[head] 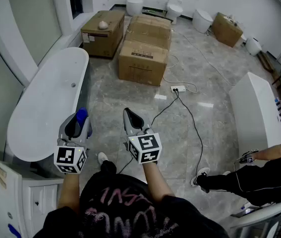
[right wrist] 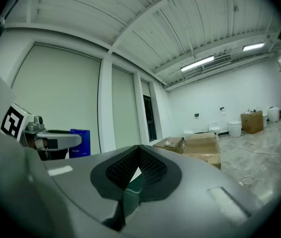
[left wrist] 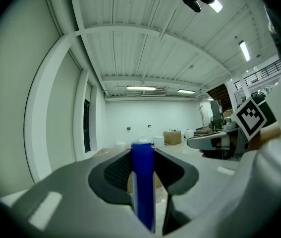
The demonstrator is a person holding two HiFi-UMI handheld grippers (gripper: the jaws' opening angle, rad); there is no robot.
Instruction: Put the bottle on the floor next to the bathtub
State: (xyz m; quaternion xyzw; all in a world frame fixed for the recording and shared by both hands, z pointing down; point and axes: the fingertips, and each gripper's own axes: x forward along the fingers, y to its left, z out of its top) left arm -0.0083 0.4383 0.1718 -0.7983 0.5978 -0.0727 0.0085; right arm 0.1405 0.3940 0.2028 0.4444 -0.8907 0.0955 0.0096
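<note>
The left hand-held gripper (head: pixel 78 125) is clenched on the bottle (left wrist: pixel 142 182). Its jaws press the sides, and the bottle's top stands up above their tips. The bottle is carried upright in the air, well above the floor (head: pixel 199 83) and just beside the near end of the bathtub (head: pixel 46 108). That spot fits the task: the goal is probably the strip of floor along the tub's side, so the bottle only has to go down. Nothing here is on a table, so no table edge or corner can serve as a landmark.

The right hand-held gripper (head: pixel 130 118) hangs close beside the left one. Its jaws are pressed together with nothing between them, so it seems to be held out of the way as the spare hand.

The bottle is a slim, straight-sided tube of deep blue, smooth and probably plastic. The dark jaw pads have a fine ribbed mesh that should grip it well. The bathtub is a long white oval with a glossy rounded rim and a small drain in its base. The floor is polished grey stone with a cloudy, marbled pattern, hard and level, so a narrow bottle should stand there if set down straight. Beyond the tub are brown cardboard boxes (head: pixel 145 48), and a black cable (head: pixel 192 120) runs across the tiles, well away from the tub's side.
</note>
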